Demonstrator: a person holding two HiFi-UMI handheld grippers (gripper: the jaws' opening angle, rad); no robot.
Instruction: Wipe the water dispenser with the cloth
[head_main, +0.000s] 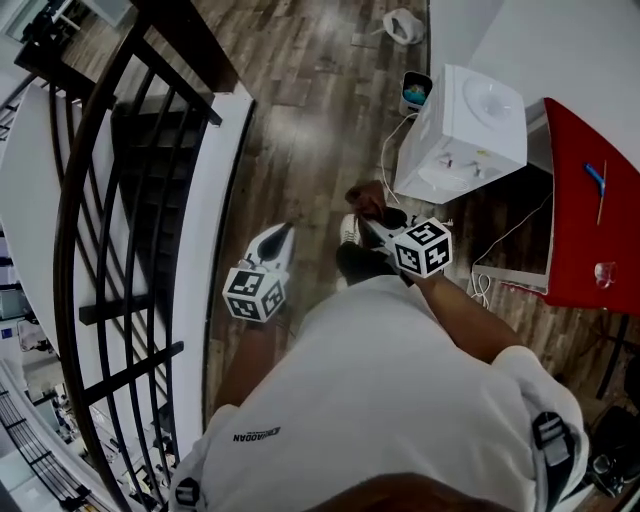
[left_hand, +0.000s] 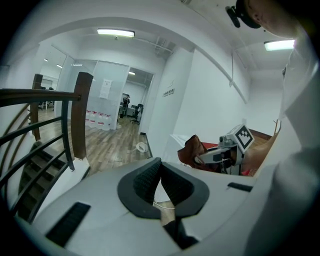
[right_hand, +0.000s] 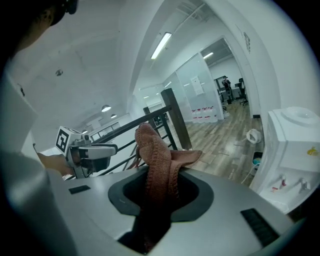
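Right gripper (right_hand: 160, 175) fingers clamp the brown cloth (right_hand: 151, 146); left gripper (left_hand: 160, 166) fingers together, apparently empty.

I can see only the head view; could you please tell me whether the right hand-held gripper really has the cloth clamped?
Observer: Yes. The right gripper view shows the right hand-held gripper shut on the cloth, which stands up out of its jaws.
Operator: Thank you. Is the other one carrying anything?
Observer: No. The left hand-held gripper is shut with its jaw tips meeting and nothing between them.
Operator: Is the cloth touching the dispenser?
Observer: No. In the right gripper view the dispenser stands off to the right, with bare floor between it and the cloth.
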